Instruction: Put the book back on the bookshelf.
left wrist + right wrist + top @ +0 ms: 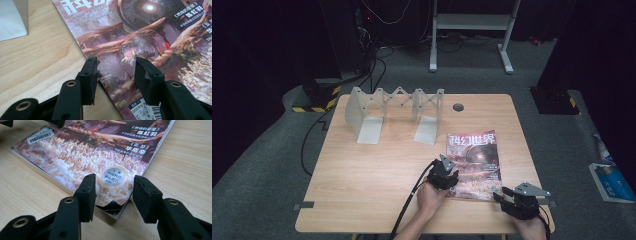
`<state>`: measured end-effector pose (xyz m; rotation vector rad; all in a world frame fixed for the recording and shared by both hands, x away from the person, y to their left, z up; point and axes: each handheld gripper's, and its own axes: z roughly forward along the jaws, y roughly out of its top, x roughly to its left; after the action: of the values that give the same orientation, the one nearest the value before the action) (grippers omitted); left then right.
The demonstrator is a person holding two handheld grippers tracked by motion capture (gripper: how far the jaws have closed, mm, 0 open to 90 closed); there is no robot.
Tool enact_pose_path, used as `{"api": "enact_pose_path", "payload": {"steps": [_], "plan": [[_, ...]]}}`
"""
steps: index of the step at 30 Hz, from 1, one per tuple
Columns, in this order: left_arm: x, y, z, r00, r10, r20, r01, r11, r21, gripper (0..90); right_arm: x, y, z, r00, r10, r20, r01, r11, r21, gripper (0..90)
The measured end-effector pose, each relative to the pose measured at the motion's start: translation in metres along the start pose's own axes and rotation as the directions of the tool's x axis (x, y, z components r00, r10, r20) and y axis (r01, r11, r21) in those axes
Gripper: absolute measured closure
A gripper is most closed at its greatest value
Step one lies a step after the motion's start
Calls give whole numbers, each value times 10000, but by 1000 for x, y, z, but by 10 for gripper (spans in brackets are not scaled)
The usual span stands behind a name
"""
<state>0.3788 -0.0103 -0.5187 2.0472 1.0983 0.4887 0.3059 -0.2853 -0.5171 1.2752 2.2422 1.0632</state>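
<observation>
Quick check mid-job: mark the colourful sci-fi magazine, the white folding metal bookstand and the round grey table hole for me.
Colourful sci-fi magazine (474, 155): high view, middle of its cover.
White folding metal bookstand (398, 96): high view, its zigzag lattice.
Round grey table hole (458, 107): high view, its centre.

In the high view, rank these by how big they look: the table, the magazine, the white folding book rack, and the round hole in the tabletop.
Largest to smallest, as seen from above:
1. table
2. white folding book rack, though it sits farther from the camera
3. magazine, close to the rack in apparent area, so this pair is unsure
4. round hole
</observation>
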Motion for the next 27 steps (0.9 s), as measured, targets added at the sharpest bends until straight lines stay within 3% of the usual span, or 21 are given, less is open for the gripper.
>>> {"api": "enact_pose_path", "payload": {"steps": [10, 11, 12, 13, 14, 16, 18, 21, 24, 26, 27], "plan": [[-10, -15, -14, 9998, 3, -208, -7, 9998, -192, 544, 7, -10, -9, 9994, -135, -327, 133, 9999, -60, 535], [-14, -18, -18, 9993, 357, -127, -361, 9987, -352, 552, 8, -11, -10, 9993, -141, -347, 139, 9999, -58, 536], [-14, -18, -18, 9993, 357, -127, -361, 9987, -352, 657, 8, -11, -10, 9993, -141, -347, 139, 9999, -58, 536], [-31, -23, -20, 9923, 1075, 616, -1040, 9929, -576, 614, 10, -12, -10, 9984, -132, -548, 129, 9999, -55, 535], [-43, -24, -20, 9847, 1602, 680, -1554, 9853, -714, 690, 12, -12, -10, 9981, -251, -567, 248, 9997, -62, 535], [-60, -23, -21, 9789, 2029, 263, -2009, 9776, -635, 719, 16, -11, -10, 9973, -446, -576, 444, 9990, -49, 535], [-62, -23, -20, 9810, 1910, 339, -1886, 9799, -651, 725, 18, -11, -10, 9974, -515, -505, 514, 9987, -45, 535], [-55, -23, -20, 9882, 1163, 1001, -1113, 9923, -543, 711, 18, -12, -11, 9960, -638, -619, 640, 9980, 4, 536], [-55, -23, -24, 9880, 1230, 929, -1202, 9921, -355, 688, 19, -12, -12, 9954, -623, -721, 628, 9980, 44, 536], [-47, -24, -27, 9939, 742, 813, -732, 9972, -147, 580, 21, -13, -11, 9957, -576, -728, 575, 9983, -29, 536], [-47, -24, -27, 9939, 742, 813, -732, 9972, -147, 556, 21, -13, -11, 9957, -576, -728, 575, 9983, -29, 536]]}}
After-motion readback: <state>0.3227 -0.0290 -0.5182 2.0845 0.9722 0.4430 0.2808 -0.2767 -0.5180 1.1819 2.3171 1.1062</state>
